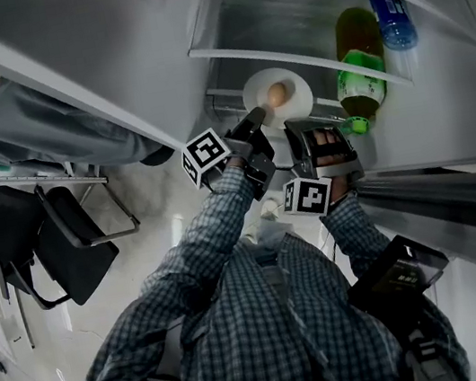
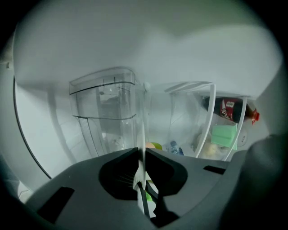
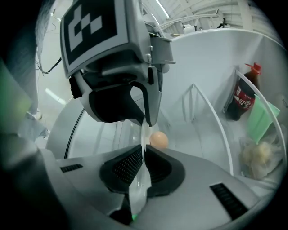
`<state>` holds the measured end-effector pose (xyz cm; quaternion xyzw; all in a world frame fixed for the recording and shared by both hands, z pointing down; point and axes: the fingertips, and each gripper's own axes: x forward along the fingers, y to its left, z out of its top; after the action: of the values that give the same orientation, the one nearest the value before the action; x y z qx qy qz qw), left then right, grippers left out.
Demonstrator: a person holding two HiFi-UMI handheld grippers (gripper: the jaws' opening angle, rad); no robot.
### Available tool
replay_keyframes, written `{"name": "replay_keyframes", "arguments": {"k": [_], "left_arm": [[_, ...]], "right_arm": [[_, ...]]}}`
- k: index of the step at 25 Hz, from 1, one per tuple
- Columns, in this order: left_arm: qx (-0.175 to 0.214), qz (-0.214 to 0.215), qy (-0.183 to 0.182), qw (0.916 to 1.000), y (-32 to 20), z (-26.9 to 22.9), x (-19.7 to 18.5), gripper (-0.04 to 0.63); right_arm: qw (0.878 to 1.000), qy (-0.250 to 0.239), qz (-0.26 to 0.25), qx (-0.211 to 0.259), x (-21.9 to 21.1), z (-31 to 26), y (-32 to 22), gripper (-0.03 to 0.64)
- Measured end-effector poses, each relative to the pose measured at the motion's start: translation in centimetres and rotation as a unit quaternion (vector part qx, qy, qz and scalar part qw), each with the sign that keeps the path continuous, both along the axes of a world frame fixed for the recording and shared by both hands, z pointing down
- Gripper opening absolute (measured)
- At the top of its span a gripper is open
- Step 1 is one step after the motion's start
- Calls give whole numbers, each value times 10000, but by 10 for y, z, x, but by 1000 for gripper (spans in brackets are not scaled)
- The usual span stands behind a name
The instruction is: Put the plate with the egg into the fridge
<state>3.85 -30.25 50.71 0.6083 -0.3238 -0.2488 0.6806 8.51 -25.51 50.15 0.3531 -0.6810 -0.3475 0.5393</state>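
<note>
A white plate (image 1: 293, 80) with a brown egg (image 1: 277, 94) on it is held at a shelf (image 1: 305, 54) inside the open fridge. My left gripper (image 1: 257, 120) is shut on the plate's near-left rim. My right gripper (image 1: 302, 127) is shut on the near-right rim. In the left gripper view the plate (image 2: 145, 148) runs edge-on between the closed jaws of the left gripper (image 2: 144, 155). In the right gripper view the plate's rim (image 3: 143, 175) is pinched in the right gripper (image 3: 144, 152), the egg (image 3: 158, 140) lies just beyond, and the left gripper (image 3: 147, 120) clamps the rim above.
A green bottle (image 1: 359, 63) and a blue bottle (image 1: 392, 17) stand to the plate's right. A cola bottle (image 3: 243, 99), a green packet (image 3: 263, 119) and a bag (image 3: 257, 158) fill the wire racks. A clear drawer (image 2: 106, 112) is ahead. A black chair (image 1: 76, 243) stands behind left.
</note>
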Motion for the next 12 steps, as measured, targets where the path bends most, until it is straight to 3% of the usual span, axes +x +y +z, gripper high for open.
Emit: {"name": "replay_keyframes", "arguments": {"k": [12], "left_arm": [[311,52,165,9994,-1,-6,0,33]], "right_arm": [[9997,91,104,-212,1,-1,-1,26]]}}
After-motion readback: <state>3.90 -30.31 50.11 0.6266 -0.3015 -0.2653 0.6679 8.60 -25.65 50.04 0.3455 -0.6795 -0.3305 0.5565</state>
